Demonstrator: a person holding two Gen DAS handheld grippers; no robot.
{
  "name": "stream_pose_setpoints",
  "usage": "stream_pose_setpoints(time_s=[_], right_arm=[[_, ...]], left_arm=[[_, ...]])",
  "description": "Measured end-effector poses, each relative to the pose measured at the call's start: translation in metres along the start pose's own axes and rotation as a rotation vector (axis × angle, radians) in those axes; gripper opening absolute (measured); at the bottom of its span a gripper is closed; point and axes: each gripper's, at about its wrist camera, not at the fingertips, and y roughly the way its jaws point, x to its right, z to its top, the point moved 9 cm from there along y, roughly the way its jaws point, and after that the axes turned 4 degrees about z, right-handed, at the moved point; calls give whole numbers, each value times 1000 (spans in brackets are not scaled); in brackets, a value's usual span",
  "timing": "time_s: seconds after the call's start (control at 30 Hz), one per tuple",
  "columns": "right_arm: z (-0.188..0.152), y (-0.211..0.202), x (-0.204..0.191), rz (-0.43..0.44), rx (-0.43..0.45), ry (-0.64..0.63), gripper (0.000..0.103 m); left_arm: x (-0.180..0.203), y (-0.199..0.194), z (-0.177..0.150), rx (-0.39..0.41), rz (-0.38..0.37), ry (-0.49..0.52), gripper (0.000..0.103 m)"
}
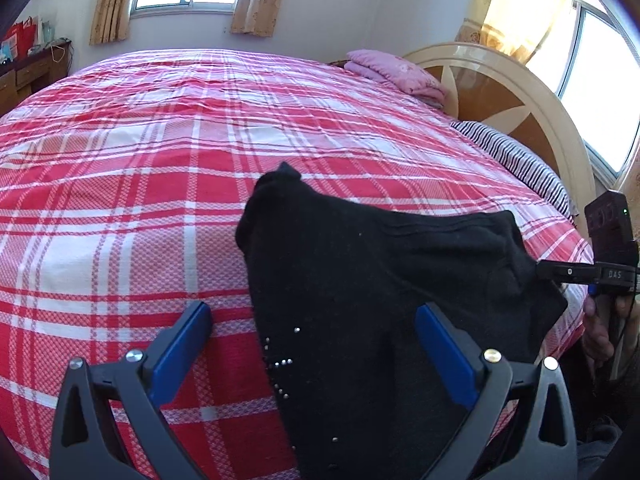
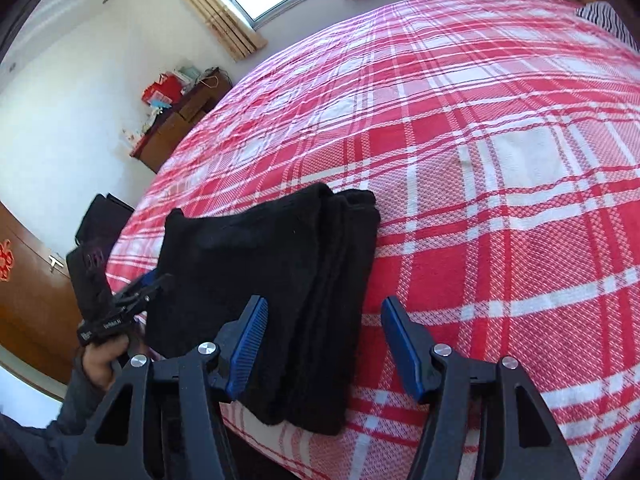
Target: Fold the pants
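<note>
Both pairs of blue fingers (image 1: 182, 346) stand wide open, holding nothing, above the folded black pants (image 2: 276, 280), which lie at the near edge of the red plaid bed (image 2: 480, 160), long axis running away from that edge.

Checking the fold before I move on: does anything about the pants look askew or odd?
The black pants lie folded at the bed's near edge, but their layers are staggered, not flush, and one corner pokes up. Both tongs, left and right, are open.
</note>
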Motion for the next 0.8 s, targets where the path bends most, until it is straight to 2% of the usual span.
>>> stream_pose_setpoints(time_s=[0.1,0.33,0.37,0.4,0.43,0.47,0.5,0.53,0.7,0.8], right_arm=[[4,6,2,-9,2,4,61],[7,21,-4,-4,-10,-11,59],[7,22,-5,-7,-8,-18,56],[7,21,-4,-8,-7,-19,53],[7,20,-3,-6,-7,-18,45],[7,18,-1,12,-4,-8,38],[7,17,-1,37,-1,6,34],[7,15,-1,67,4,26,31],[8,8,-18,65,35,-31,27],[13,2,-34,78,42,-84,26]], left_arm=[[3,1,1,4,-14,1,103],[6,4,8,11,-138,-76,100],[5,4,8,13,-148,-82,96],[4,4,9,16,-157,-86,86],[4,4,9,14,-164,-84,78],[3,5,9,8,-165,-81,61],[0,5,9,6,-162,-83,52],[-2,5,9,6,-178,-96,51],[-6,3,10,-2,-250,-169,30],[-6,-2,12,-6,-266,-185,25]])
